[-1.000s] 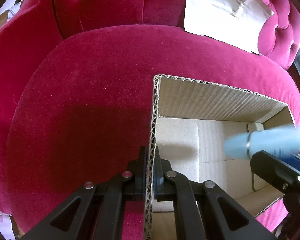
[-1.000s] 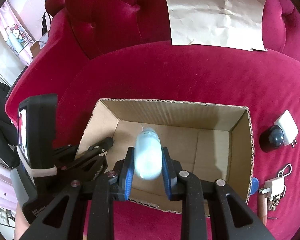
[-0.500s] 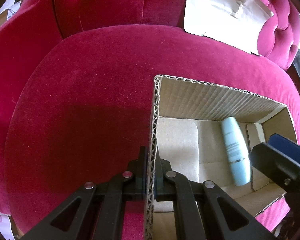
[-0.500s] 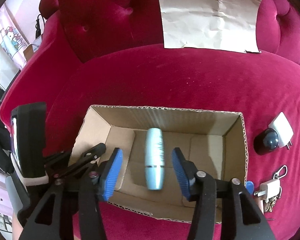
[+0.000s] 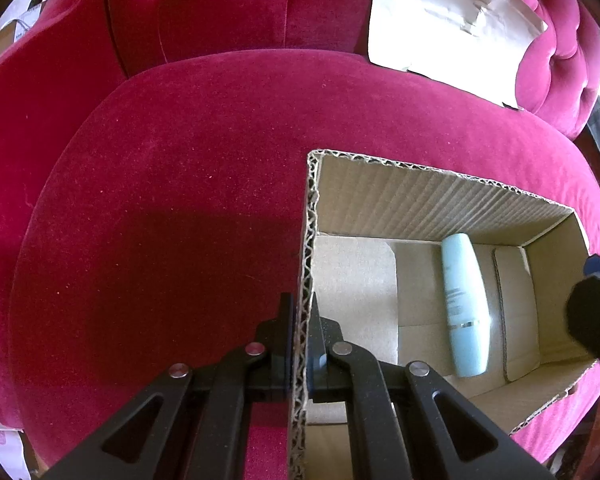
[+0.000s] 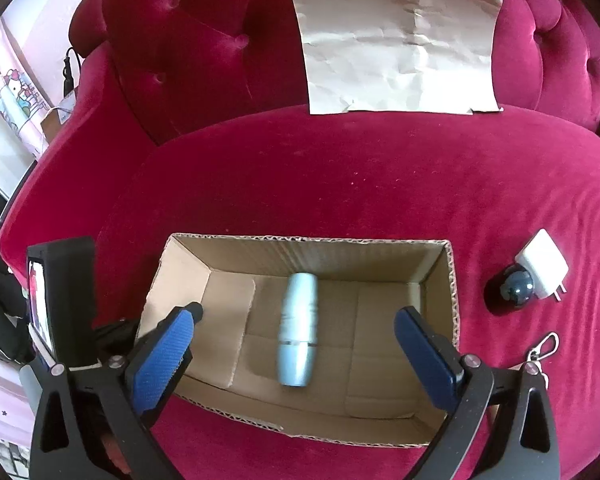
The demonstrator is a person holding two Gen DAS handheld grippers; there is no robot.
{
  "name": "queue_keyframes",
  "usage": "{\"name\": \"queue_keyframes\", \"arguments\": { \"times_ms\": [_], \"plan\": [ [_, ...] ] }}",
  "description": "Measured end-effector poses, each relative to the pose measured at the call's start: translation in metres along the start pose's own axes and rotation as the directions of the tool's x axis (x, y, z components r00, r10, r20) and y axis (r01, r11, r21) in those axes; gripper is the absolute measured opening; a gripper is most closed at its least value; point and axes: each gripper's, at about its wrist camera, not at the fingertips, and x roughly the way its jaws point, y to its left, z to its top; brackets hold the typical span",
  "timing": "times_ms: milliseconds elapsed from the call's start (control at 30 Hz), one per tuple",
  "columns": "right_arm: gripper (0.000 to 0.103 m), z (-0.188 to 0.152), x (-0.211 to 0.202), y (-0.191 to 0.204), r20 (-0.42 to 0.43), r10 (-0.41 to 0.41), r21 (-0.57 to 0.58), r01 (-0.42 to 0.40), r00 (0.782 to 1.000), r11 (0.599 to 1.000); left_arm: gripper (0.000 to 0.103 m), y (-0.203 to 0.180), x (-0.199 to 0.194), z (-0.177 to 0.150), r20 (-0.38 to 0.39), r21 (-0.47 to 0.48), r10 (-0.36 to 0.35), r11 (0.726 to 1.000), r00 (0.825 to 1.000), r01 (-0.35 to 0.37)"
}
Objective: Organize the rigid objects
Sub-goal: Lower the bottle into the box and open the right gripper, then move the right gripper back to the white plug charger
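Looking steeply down from the left wrist, close over the cardboard box (image 5: 420, 200) at its left wall. Peering down from the right wrist across its near edge. Sharing box interior and red sofa (image 6: 340, 180).

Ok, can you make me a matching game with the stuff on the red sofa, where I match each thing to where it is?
Things:
1. light blue plastic bottle
2. white square charger plug
3. crumpled sheet of brown paper
4. left hand-held gripper

Places:
A. leaning against the sofa's backrest
B. clamped on the side wall of the open cardboard box
C. lying on its side on the box floor
D. on the seat cushion right of the box, touching a dark round ball

Pairs: 1-C, 2-D, 3-A, 4-B
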Motion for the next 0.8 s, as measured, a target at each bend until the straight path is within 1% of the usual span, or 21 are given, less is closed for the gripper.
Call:
{"name": "queue_keyframes", "arguments": {
  "times_ms": [200, 233, 433, 500, 800],
  "plan": [
    [0.103, 0.003, -0.013, -0.005, 0.012, -0.033, -0.01, 0.034, 0.999, 0.999, 0.005, -0.002, 0.003, 0.003, 0.001, 0.014, 0.001, 1.0, 1.0, -0.001],
    [0.103, 0.003, -0.015, -0.007, 0.01, -0.04, -0.011, 0.041, 0.999, 0.999, 0.005, -0.001, -0.003, -0.004, 0.001, 0.018, 0.0, 1.0, 1.0, 0.0],
    [0.103, 0.006, -0.03, -0.022, 0.021, -0.082, -0.001, 0.082, 0.996, 0.997, 0.005, 0.004, -0.013, -0.011, 0.0, 0.036, 0.002, 0.999, 1.0, -0.002],
    [0.103, 0.008, -0.036, -0.027, 0.029, -0.096, 0.002, 0.096, 0.995, 0.995, 0.005, 0.004, -0.016, -0.012, 0.0, 0.058, -0.003, 0.998, 1.0, 0.003],
    [0.103, 0.023, -0.056, -0.051, 0.065, -0.175, 0.008, 0.175, 0.982, 0.985, 0.005, 0.005, -0.018, -0.015, 0.002, 0.076, 0.002, 0.997, 1.0, -0.002]
  ]
}}
